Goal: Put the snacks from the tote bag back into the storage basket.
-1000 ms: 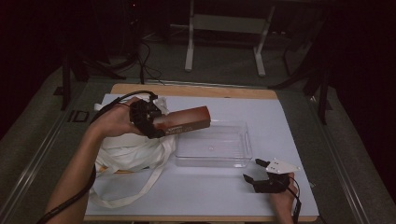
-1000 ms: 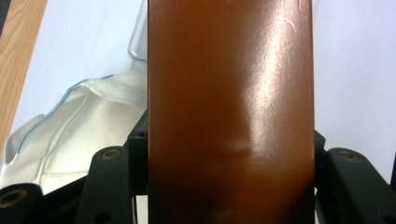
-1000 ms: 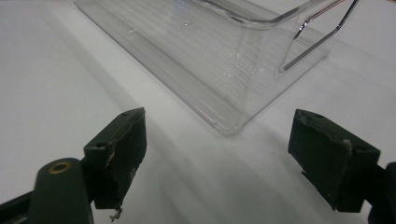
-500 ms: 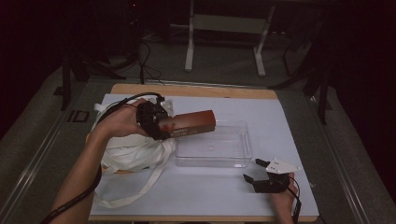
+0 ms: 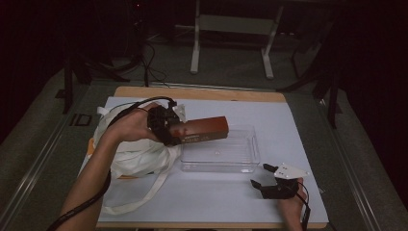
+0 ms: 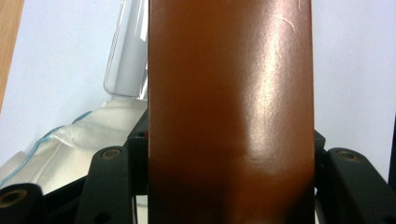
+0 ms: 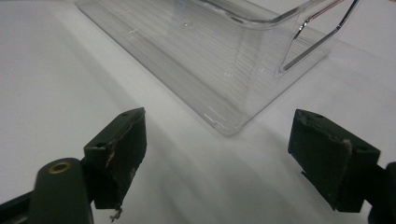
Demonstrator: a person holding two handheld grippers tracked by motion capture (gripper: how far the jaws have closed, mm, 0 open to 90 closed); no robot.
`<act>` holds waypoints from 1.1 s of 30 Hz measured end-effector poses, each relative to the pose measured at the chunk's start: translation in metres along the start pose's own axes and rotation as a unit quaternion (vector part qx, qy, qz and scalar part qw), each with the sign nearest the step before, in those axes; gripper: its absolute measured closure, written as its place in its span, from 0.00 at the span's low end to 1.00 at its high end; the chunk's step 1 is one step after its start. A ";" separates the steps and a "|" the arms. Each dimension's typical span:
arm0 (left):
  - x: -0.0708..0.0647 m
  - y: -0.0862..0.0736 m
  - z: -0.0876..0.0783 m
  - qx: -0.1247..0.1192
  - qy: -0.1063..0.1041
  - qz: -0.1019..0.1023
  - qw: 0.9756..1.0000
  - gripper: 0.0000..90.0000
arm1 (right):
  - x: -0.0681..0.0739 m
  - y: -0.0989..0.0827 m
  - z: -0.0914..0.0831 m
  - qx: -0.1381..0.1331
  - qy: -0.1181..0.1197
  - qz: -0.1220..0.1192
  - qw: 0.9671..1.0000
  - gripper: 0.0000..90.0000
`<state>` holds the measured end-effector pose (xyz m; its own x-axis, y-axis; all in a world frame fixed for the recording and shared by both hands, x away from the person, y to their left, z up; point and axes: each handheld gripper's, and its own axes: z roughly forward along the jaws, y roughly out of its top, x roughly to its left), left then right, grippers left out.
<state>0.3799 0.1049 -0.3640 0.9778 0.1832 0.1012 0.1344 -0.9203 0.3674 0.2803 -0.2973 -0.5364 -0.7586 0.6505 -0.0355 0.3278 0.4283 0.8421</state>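
Brown box (image 5: 204, 131) is pinched at one end by the left claw (image 5: 180, 136), over the clear tray's (image 5: 240, 166) left edge; its long free end could tilt and slip out. Right claw (image 5: 263, 176) rests spread on the tabletop (image 5: 288, 125).

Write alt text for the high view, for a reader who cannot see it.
The left tongs grip a brown box, held level above the left edge of a clear plastic tray on a white-covered table. A white cloth bag lies left of the tray. The right tongs rest open on the table near the tray's front right corner.
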 end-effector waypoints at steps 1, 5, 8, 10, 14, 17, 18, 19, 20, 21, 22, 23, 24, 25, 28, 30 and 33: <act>0.000 0.001 0.001 -0.001 -0.001 0.001 1.000 0.49 | 0.000 0.000 0.000 0.000 0.000 0.000 1.000 0.21; -0.001 0.003 0.003 -0.002 -0.003 0.003 1.000 0.49 | 0.000 0.000 0.000 0.000 0.000 0.001 1.000 0.21; -0.002 0.009 0.007 0.004 -0.005 0.008 1.000 0.49 | 0.000 0.000 0.000 0.000 0.000 0.001 1.000 0.21; -0.003 0.010 0.007 0.005 -0.006 0.013 1.000 0.49 | 0.000 0.000 0.000 0.000 0.000 0.001 1.000 0.21; -0.003 0.012 0.008 0.005 -0.006 0.015 1.000 0.49 | 0.000 0.000 0.000 0.000 0.001 0.000 1.000 0.21; -0.004 0.013 0.010 0.004 -0.007 0.018 1.000 0.49 | 0.000 0.000 0.000 0.000 0.001 0.000 1.000 0.21; -0.004 0.013 0.011 0.005 -0.006 0.018 1.000 0.49 | 0.000 0.000 0.000 0.000 0.001 0.000 1.000 0.21; -0.005 0.014 0.011 0.004 -0.007 0.018 1.000 0.49 | 0.000 0.000 0.000 0.000 0.001 0.000 1.000 0.21; -0.005 0.014 0.012 0.003 -0.007 0.019 1.000 0.49 | 0.000 0.000 0.000 0.000 0.001 0.001 1.000 0.21; -0.005 0.015 0.013 0.003 -0.008 0.021 1.000 0.49 | 0.000 0.000 0.000 0.000 0.001 0.001 1.000 0.21; -0.005 0.016 0.014 0.001 -0.008 0.019 1.000 0.49 | 0.000 0.000 0.000 0.000 0.001 0.001 1.000 0.21; -0.006 0.016 0.014 0.002 -0.009 0.020 1.000 0.49 | 0.000 0.000 0.000 0.000 0.001 0.001 1.000 0.21; -0.006 0.017 0.015 0.002 -0.009 0.021 1.000 0.49 | 0.000 0.000 0.000 0.000 0.001 0.000 1.000 0.21; -0.006 0.018 0.016 0.003 -0.009 0.025 1.000 0.49 | 0.000 0.000 0.000 0.000 0.001 0.000 1.000 0.21; -0.007 0.020 0.019 0.005 -0.012 0.025 1.000 0.49 | 0.000 0.000 0.000 0.000 0.001 0.001 1.000 0.21; -0.007 0.021 0.021 0.006 -0.014 0.028 1.000 0.49 | 0.000 0.000 0.000 0.000 0.001 0.001 1.000 0.21; -0.007 0.023 0.023 0.004 -0.014 0.028 0.999 0.49 | 0.000 0.000 0.000 -0.001 0.001 0.001 1.000 0.21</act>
<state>0.3797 0.0748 -0.3779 0.9881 0.1210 0.0951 0.0800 -0.9319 0.3539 0.2802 -0.2975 -0.5364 -0.7588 0.6505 -0.0331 0.3286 0.4262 0.8428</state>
